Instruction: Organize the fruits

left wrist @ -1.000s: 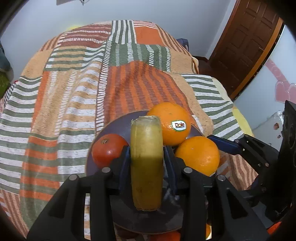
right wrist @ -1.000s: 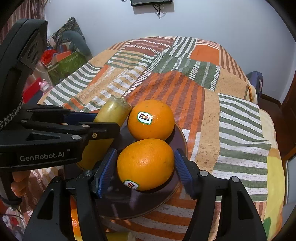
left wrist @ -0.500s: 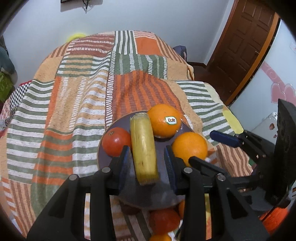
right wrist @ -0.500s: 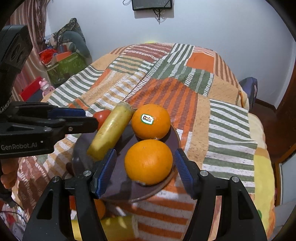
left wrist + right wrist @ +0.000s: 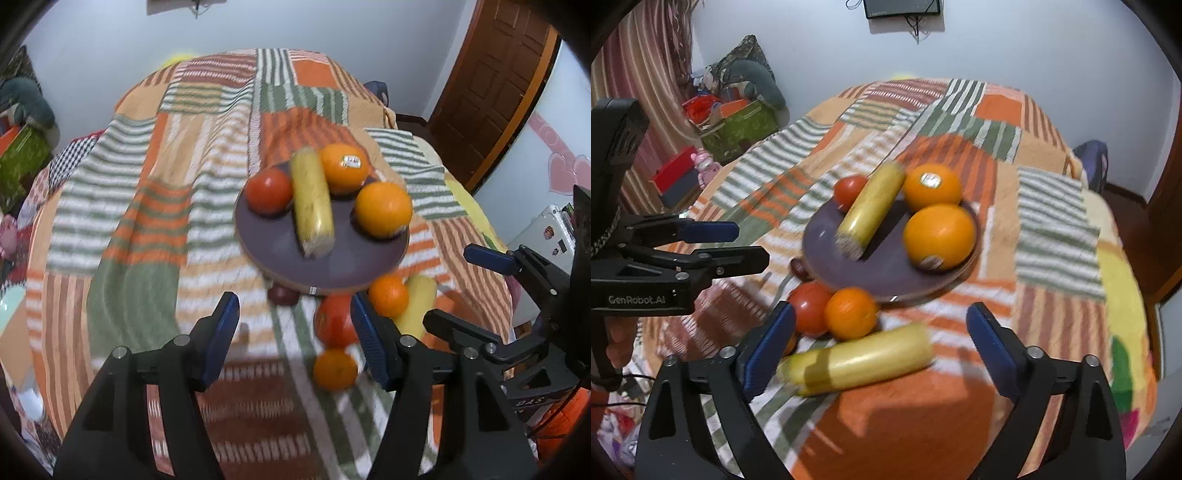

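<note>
Both my tongs gape wide and hold nothing: left tongs (image 5: 293, 339), right tongs (image 5: 881, 349). On the plate (image 5: 886, 271) mid-bed lie two oranges, a tomato (image 5: 849, 190) and a yellow fruit (image 5: 870, 210). Still off it, toward the bed's near edge: another yellow fruit (image 5: 860, 363), a small orange (image 5: 851, 314), a second tomato (image 5: 809, 308). I judge it about half done.

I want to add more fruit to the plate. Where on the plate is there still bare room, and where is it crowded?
The plate is bare along its near edge, between the yellow roll and the near orange. Its far half is crowded: tomato, roll and stickered orange lie close together. The loose fruit in front of the plate is crowded too.
</note>
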The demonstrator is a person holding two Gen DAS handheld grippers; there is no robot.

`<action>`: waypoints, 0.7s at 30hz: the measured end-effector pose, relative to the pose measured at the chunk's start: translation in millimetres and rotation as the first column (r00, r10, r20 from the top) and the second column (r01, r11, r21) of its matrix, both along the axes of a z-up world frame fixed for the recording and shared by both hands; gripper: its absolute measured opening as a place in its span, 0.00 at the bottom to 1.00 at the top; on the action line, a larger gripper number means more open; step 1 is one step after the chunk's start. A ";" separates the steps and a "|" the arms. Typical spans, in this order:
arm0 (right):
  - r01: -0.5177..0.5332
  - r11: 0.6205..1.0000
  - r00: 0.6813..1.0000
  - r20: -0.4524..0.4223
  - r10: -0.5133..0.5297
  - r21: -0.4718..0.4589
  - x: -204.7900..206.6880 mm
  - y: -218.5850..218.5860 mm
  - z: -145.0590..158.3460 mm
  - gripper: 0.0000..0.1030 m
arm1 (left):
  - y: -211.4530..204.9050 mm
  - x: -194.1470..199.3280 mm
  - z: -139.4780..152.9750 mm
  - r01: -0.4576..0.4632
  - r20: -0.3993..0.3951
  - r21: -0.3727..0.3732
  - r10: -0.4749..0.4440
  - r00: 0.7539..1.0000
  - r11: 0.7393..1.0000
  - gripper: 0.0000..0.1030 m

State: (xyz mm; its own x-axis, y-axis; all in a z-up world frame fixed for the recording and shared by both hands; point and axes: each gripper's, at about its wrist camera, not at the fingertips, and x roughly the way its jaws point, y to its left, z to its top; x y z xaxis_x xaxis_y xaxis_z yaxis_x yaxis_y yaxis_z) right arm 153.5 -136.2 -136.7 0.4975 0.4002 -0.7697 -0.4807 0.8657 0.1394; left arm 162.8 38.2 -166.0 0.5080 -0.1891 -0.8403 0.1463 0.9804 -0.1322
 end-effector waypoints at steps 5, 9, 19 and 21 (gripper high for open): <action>-0.019 1.000 0.999 -0.044 0.018 -0.023 -6.7 16.5 -15.0 0.93 | 12.5 -21.3 -7.7 -0.033 -0.028 -0.020 0.032 0.999 0.999 0.61; -0.030 0.997 0.997 -0.074 0.025 -0.064 -10.4 27.9 -28.8 0.94 | 15.5 -30.6 -15.7 -0.040 -0.055 -0.024 0.038 0.998 0.999 0.61; -0.037 0.993 0.997 -0.070 0.029 -0.108 -14.8 22.7 -32.7 0.94 | 0.9 -29.9 -29.7 -0.008 -0.089 -0.039 0.005 0.996 0.999 0.61; -0.041 0.992 0.998 -0.056 0.034 -0.123 -15.8 18.8 -30.0 0.90 | -4.8 -27.7 -31.6 0.008 -0.092 -0.036 -0.011 0.996 0.999 0.61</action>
